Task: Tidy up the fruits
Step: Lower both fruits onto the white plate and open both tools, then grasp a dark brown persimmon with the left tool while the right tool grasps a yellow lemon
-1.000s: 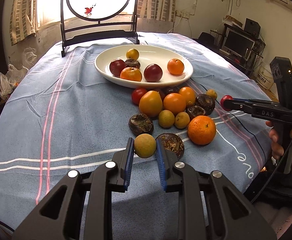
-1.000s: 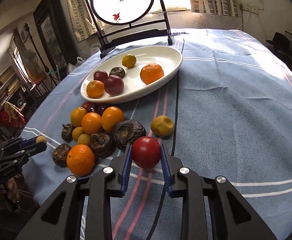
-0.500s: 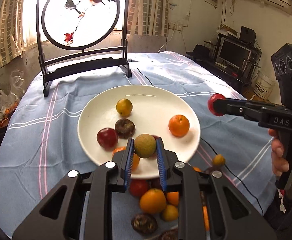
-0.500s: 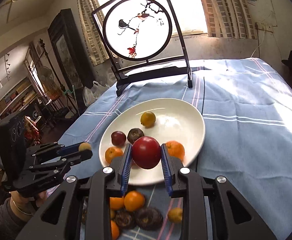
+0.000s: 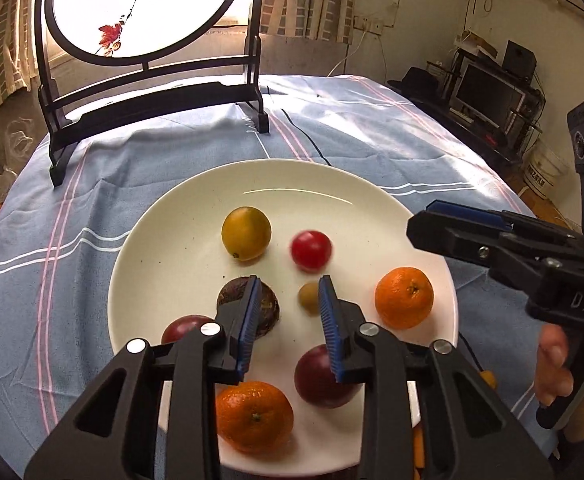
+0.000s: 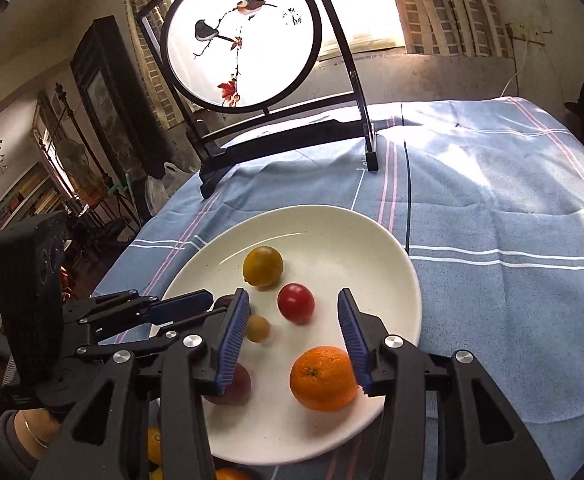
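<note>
Both grippers hang over the white plate (image 5: pixel 195 208) with their jaws spread wide and nothing between the pads. In the left wrist view, the left gripper (image 5: pixel 287 316) frames a small tan fruit (image 5: pixel 309 298) that lies just inside the right finger, apart from both pads and slightly blurred. A red fruit (image 5: pixel 311 250) sits on the plate just beyond the fingertips, also blurred at its edges. Both are round, so no long axis or pointing direction can be told.

Beyond the left finger's tip is a yellow fruit (image 5: pixel 246 233); a dark wrinkled fruit (image 5: pixel 267 306) lies partly hidden behind that finger. An orange (image 5: pixel 404 297) rests outside the right finger, and another orange (image 5: pixel 254 416) and a dark purple fruit (image 5: pixel 320 376) lie under the gripper body.

In the right wrist view, the right gripper (image 6: pixel 294 320) holds the red fruit (image 6: pixel 296 303) between its fingertips, untouched, and the tan fruit (image 6: pixel 258 328) just beside the left pad. The orange (image 6: pixel 324 378) lies close to the right finger. The plate stands on a blue striped cloth (image 6: pixel 492 240), before a round painted screen (image 6: pixel 239 36).
</note>
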Motion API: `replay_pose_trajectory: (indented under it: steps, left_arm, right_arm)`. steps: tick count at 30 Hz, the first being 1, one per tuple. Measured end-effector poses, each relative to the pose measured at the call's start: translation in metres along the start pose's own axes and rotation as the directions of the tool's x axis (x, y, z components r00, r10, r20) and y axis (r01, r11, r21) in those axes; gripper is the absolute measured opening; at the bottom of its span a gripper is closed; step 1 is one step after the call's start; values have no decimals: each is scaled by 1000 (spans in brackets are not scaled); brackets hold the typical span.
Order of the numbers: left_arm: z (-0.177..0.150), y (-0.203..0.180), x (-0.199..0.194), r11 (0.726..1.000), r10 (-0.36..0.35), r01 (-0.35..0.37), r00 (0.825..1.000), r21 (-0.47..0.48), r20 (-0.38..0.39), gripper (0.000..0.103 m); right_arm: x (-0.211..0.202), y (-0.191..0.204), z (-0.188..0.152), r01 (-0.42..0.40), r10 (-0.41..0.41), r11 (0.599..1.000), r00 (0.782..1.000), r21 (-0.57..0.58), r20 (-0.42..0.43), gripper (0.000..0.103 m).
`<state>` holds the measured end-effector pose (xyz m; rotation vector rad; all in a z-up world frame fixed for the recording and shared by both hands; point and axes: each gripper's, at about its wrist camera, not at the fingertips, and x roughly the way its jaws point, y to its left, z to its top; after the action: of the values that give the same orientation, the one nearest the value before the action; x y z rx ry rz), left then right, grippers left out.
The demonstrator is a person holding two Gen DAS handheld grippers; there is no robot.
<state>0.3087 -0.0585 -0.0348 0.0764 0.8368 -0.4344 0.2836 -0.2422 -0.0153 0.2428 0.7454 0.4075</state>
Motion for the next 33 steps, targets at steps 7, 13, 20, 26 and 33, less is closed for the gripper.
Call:
replay_pose_trajectory:
  steps: [7, 13, 20, 26, 33]
  left_arm:
    - [-49, -21, -71, 997, 4, -9, 997, 76, 73, 53]
    - [-121, -41, -119, 985, 16, -26, 998, 169, 62, 56]
    - [-179, -43, -107, 991, 47, -42, 998, 131, -36, 55]
    - [-183, -50, -87, 992, 52, -47, 998, 114, -41, 53]
    - [-180, -41, -108, 999, 27, -28, 999, 40, 20, 41]
  right_arm:
    - [-49, 3, -43, -24, 24, 1000, 999, -19, 31, 48]
    - [-87, -1, -107, -27, 27, 999, 1000, -24, 13, 54]
    - [-102, 2, -137, -20, 21, 998, 1000, -58, 14, 59]
    - [-100, -2, -137, -29, 30, 999, 1000, -43, 10, 58]
    - [-96, -6, -139, -5, 5, 1000, 1000, -22, -5, 55]
